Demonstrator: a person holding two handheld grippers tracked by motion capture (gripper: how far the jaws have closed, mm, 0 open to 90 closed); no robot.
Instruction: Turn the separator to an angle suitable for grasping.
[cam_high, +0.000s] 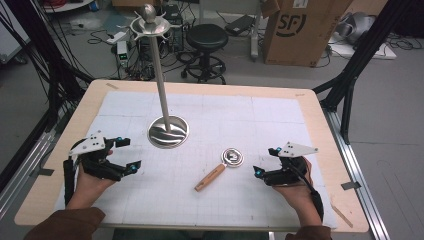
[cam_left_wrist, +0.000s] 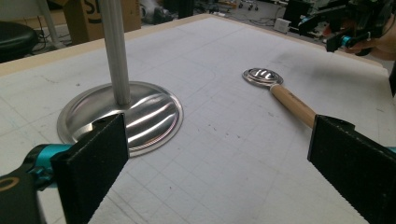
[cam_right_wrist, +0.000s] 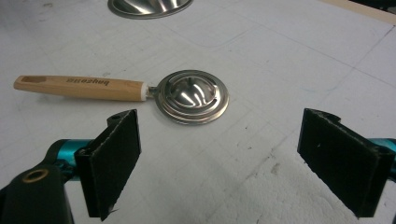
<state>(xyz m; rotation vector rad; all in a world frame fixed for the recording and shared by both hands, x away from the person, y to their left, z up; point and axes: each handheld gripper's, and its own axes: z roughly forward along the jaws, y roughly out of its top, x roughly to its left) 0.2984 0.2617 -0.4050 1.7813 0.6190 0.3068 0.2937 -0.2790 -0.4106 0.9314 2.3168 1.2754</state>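
Note:
A steel stand with a round base, a tall pole and hooks at the top rises from the middle of the mat. Right of it lies a small utensil with a wooden handle and a round metal head that points away from me. My left gripper is open beside the base, at its left front, and holds nothing. In the left gripper view the base lies ahead on the left and the utensil ahead on the right. My right gripper is open just right of the utensil's head, apart from it.
A white gridded mat covers the wooden table. Past the far edge stand a black stool, a cardboard box and floor cables. Black frame posts flank the table on both sides.

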